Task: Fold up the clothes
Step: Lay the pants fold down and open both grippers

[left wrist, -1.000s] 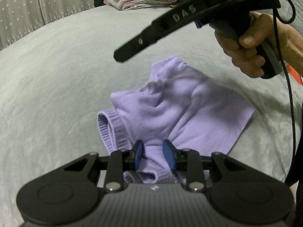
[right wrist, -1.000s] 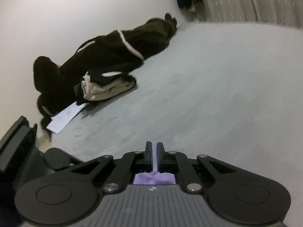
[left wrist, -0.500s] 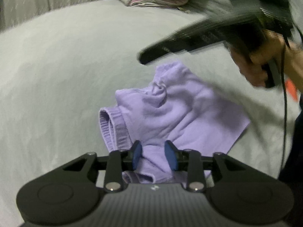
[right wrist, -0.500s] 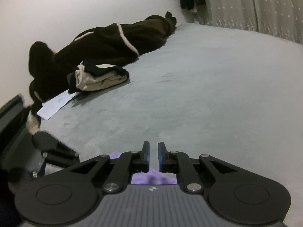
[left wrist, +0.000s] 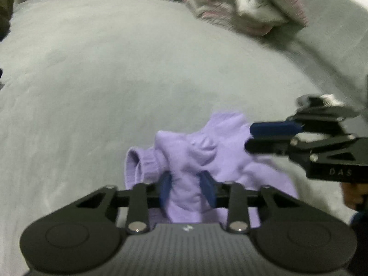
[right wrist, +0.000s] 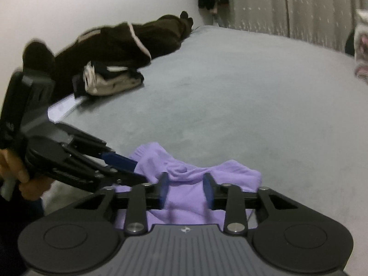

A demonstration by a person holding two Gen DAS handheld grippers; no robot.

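Note:
A crumpled lilac garment [left wrist: 207, 151] lies on the grey bed cover [left wrist: 92, 92], its ribbed cuff [left wrist: 147, 165] turned to the left. My left gripper [left wrist: 186, 188] is open, and a fold of the lilac cloth bulges between its blue pads. The right gripper [left wrist: 249, 136] reaches in from the right at the garment's far edge. In the right wrist view the right gripper [right wrist: 185, 191] stands wide open just above the lilac garment [right wrist: 191, 172]. There the left gripper [right wrist: 140, 170] comes in from the left, held by a hand [right wrist: 20, 177].
A stack of folded pink and white clothes [left wrist: 243, 7] sits at the far right of the bed. A dark brown garment [right wrist: 119, 43], a folded beige and black piece [right wrist: 108, 80] and a white paper [right wrist: 64, 108] lie along the wall. A dotted curtain [right wrist: 299, 11] hangs behind.
The right gripper opened from shut, let go of the lilac cloth and dropped low beside it. The left gripper's fingers spread slightly wider and its view swung right.

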